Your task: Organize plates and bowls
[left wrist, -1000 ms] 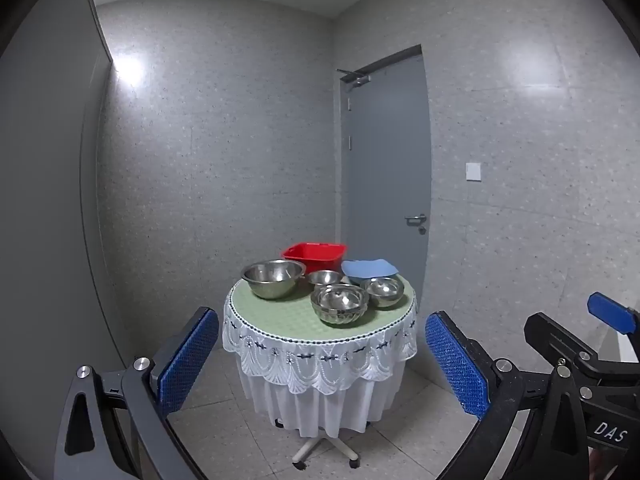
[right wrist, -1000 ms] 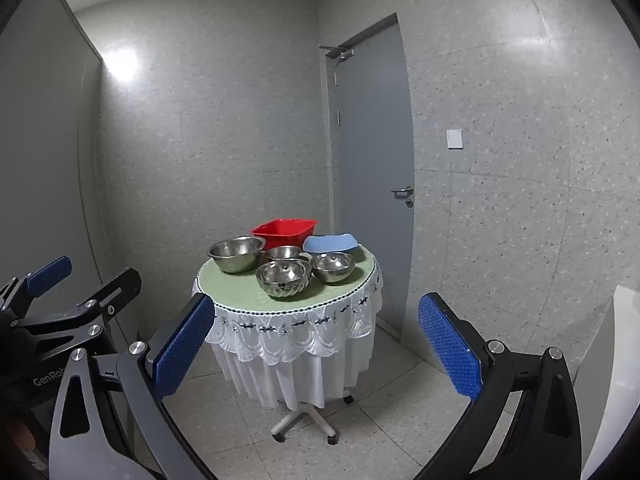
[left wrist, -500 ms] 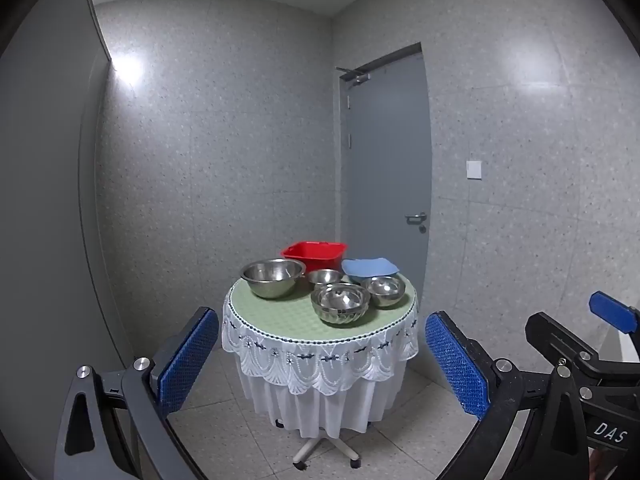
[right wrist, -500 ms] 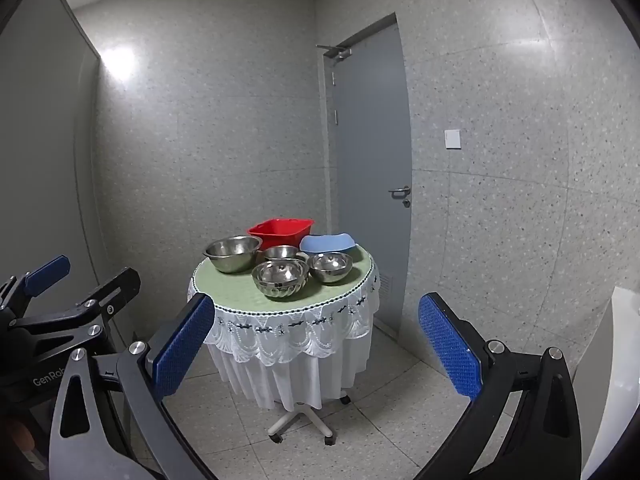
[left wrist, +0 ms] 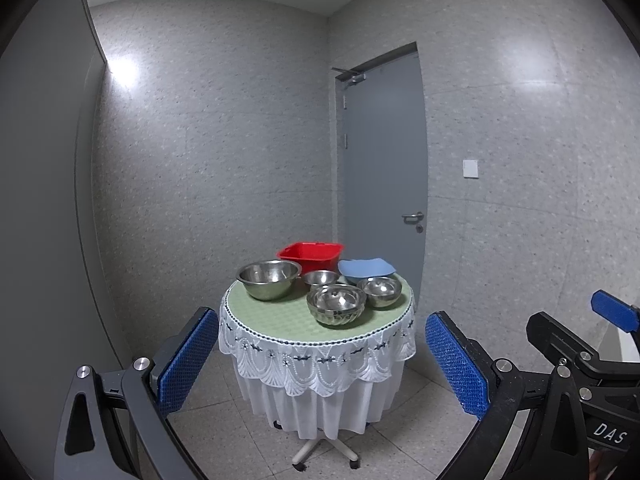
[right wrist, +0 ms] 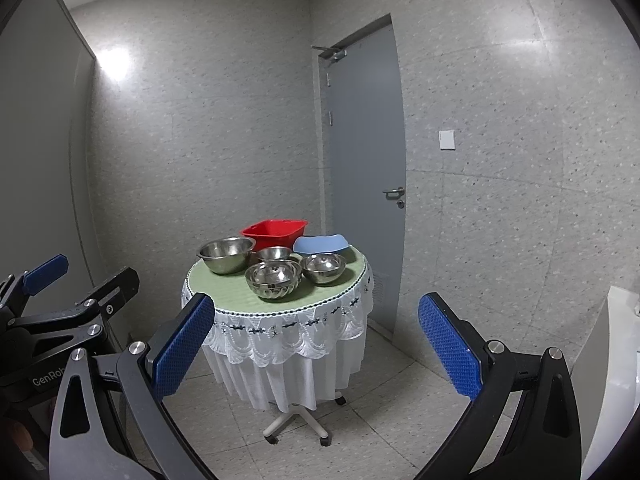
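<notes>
A small round table (left wrist: 280,322) (right wrist: 228,294) with a green top and white lace cloth carries several steel bowls: a large bowl (left wrist: 269,278) (right wrist: 226,255) at left, a fluted bowl (left wrist: 336,304) (right wrist: 273,279) in front, a smooth bowl (left wrist: 379,291) (right wrist: 323,268) at right, a small bowl (left wrist: 320,278) (right wrist: 274,254) behind. A red tub (left wrist: 311,255) (right wrist: 274,232) and a blue bowl (left wrist: 366,268) (right wrist: 320,244) stand at the back. My left gripper (left wrist: 320,364) and right gripper (right wrist: 316,346) are both open and empty, well short of the table.
A grey door (left wrist: 382,176) stands shut behind the table at right. Speckled walls close the corner. The table rests on a wheeled base (right wrist: 298,424) on a tiled floor. A white object (right wrist: 612,380) fills the right edge of the right wrist view.
Both cameras have drifted slightly closer to the table and the right one a little rightward. Nothing on the table has moved; both grippers stay open.
</notes>
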`<state>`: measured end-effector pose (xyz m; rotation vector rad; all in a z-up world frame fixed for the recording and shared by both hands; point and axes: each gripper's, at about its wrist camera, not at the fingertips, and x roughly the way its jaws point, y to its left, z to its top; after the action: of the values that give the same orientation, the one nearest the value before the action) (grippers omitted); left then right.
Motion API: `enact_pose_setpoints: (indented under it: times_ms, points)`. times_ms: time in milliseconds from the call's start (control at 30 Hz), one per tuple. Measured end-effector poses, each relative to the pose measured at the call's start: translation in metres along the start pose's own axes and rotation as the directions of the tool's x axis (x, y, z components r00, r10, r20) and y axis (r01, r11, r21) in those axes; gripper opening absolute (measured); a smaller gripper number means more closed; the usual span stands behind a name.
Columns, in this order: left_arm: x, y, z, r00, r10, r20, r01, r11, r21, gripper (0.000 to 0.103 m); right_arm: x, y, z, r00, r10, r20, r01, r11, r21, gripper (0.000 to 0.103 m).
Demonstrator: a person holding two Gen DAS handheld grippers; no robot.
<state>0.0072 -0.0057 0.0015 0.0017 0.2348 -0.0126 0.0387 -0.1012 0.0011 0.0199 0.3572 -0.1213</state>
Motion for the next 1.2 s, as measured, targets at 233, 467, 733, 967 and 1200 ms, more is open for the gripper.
enact_pose_setpoints:
  times_ms: [233,467,733,967,1200]
  points:
    - [-0.002,0.002,0.0,1.0,0.004,0.002,-0.004,1.0,-0.001,0.102,0.0,0.001,0.003,1.0,-0.013,0.019,0.013,1.0,-0.016,0.103]
    - [-0.003,-0.003,0.002,1.0,0.014,0.003,-0.014,1.0,0.0,0.102,0.003,0.006,0.001,1.0,-0.008,0.024,0.009,1.0,-0.023,0.103]
    - [-0.002,-0.008,0.002,1.0,0.019,0.001,-0.019,1.0,-0.001,0.102,0.005,0.01,-0.004,1.0,-0.01,0.022,0.01,1.0,-0.025,0.103]
    - [0.0,-0.009,0.003,1.0,0.022,0.004,-0.022,1.0,-0.002,0.102,0.008,0.011,-0.004,1.0,-0.01,0.023,0.011,1.0,-0.023,0.103]
    - [0.0,-0.005,0.001,1.0,0.023,0.004,-0.023,1.0,-0.002,0.102,0.01,0.011,-0.005,1.0,-0.007,0.022,0.007,1.0,-0.02,0.103]
